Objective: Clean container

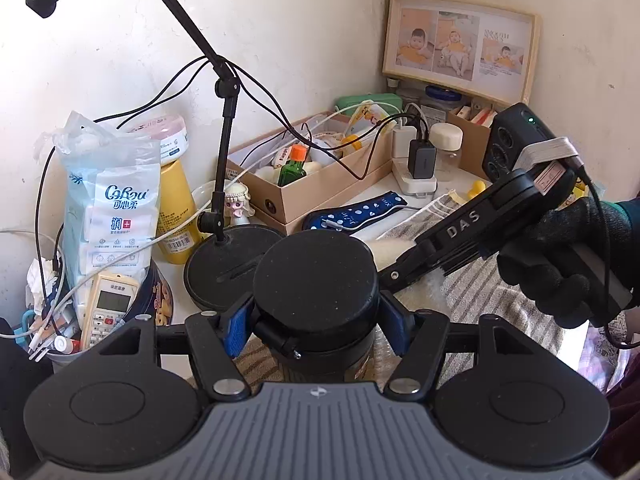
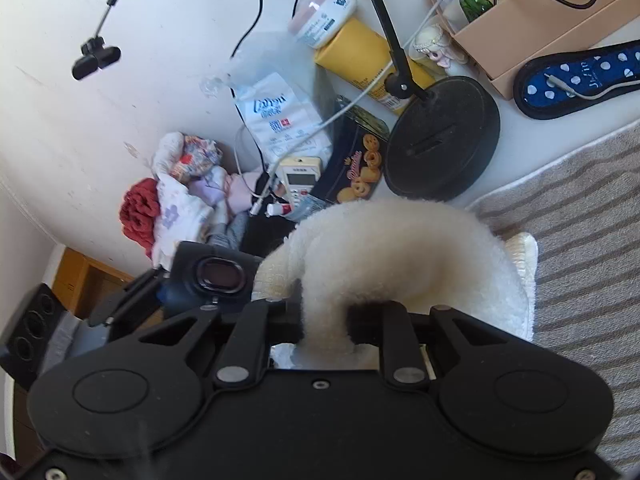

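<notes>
Black-lidded container (image 1: 316,280) clamped in left gripper (image 1: 318,326) at lower centre; right gripper (image 2: 326,320) pinches cloth (image 2: 384,248) — loose fluffy grip, cloth may slip while wiping

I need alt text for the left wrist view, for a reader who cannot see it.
The left gripper clamps a dark container with a round black lid between blue pads. At right, a gloved hand holds the right gripper beside it, over a striped towel on a cluttered desk.
</notes>
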Motion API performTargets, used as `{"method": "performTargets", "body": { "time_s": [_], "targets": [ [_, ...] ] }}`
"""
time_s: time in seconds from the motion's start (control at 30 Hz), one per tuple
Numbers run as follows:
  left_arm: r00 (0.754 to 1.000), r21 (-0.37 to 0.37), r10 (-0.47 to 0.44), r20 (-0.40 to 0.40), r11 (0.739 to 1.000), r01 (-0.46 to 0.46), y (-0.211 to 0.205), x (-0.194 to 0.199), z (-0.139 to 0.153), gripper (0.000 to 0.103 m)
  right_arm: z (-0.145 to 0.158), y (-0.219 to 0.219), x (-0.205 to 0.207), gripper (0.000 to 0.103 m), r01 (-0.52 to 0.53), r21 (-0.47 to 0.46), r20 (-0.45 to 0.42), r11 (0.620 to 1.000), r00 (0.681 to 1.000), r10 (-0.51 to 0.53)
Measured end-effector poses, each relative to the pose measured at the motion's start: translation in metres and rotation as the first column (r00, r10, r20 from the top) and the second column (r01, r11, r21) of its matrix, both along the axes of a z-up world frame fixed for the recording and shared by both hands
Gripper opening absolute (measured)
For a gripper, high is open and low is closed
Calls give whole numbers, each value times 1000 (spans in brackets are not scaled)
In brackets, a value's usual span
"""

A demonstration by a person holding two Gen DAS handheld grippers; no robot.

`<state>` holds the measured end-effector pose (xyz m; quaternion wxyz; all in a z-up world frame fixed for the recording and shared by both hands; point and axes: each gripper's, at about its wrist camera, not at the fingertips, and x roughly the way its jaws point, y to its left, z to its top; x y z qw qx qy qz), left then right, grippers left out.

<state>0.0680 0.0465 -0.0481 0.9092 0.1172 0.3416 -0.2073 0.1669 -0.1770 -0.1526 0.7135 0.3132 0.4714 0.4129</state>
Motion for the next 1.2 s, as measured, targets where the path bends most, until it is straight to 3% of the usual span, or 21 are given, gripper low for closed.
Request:
{"method": "performTargets", "body": {
  "time_s": [0.57, 0.8, 0.97, 1.2],
  "targets": [
    [1000, 17, 5, -4, 1000, -5, -12, -4, -4, 64, -56, 16, 17, 17, -43, -182, -79, 982, 996, 29],
    [1000, 21, 19, 5, 1000, -19, -16, -2, -5, 64, -71, 28, 17, 16, -79, -290, -59, 954, 996, 65],
    [999, 13, 33, 0, 999, -33, -14, 1, -5, 64, -75, 18, 17, 16, -62, -224, -98, 973, 994, 41],
    [999, -6, 50, -11, 999, -50, -9, 4, -5, 64, -65, -7, 8, 17, 6, 1, -169, 1000, 986, -6]
  ]
}}
